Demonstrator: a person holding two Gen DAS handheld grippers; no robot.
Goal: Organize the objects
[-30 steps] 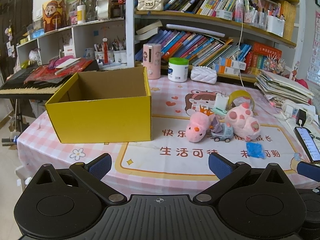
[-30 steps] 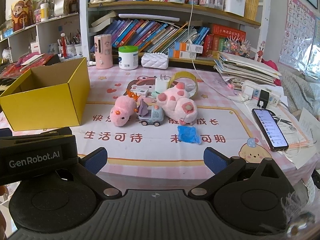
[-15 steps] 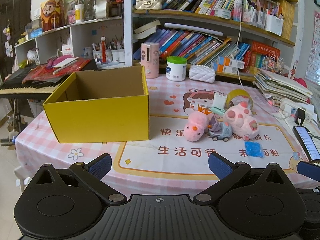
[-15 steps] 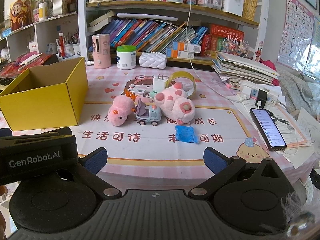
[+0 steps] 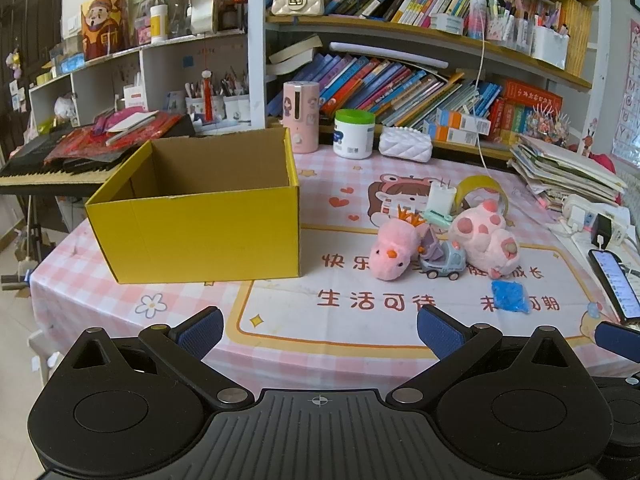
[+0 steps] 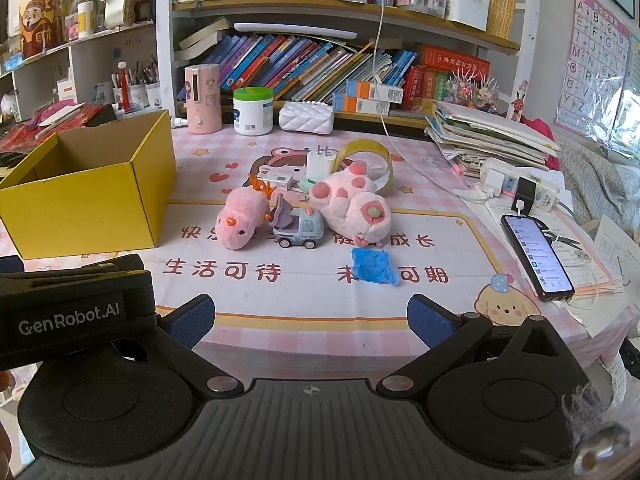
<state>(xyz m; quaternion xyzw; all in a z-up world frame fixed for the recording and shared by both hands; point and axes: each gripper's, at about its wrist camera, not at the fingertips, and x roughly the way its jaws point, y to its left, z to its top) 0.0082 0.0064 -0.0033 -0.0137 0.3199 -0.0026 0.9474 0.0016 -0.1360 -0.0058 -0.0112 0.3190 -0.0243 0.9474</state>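
Both tools are spread wide and hold nothing: the left tool (image 5: 318, 326) and the right tool (image 6: 310, 314) hang at the near edge of the table (image 5: 360, 320), each showing two blue, ribbed pads (image 5: 200, 330) on black arms. On the table there is one box (image 5: 200, 216) – yellow cardboard outside, plain brown inside, rectangular, open at the top, and nothing can be seen in it from either view. It stands on the left, well apart from the toys clustered to its right. Two soft toys lie there, both pink and fuzzy: a smaller one (image 5: 394, 250) with an orange crest and an orange beak, and a rounder one (image 5: 486, 240) with darker pink spots. Between them, touching both, is one small toy car (image 5: 444, 262), smooth plastic in pale blue and grey with a purple part. Just in front of the rounder toy lies one crumpled blue wrapper (image 5: 508, 296), thin and shiny. Behind the toys stand one white charger plug (image 6: 320, 164) and one ring of yellowish tape (image 6: 370, 156) on its edge. At the right edge – one phone (image 6: 538, 256), flat, with its screen lit. The cloth over the table is pink-checked with a cartoon print and red characters.
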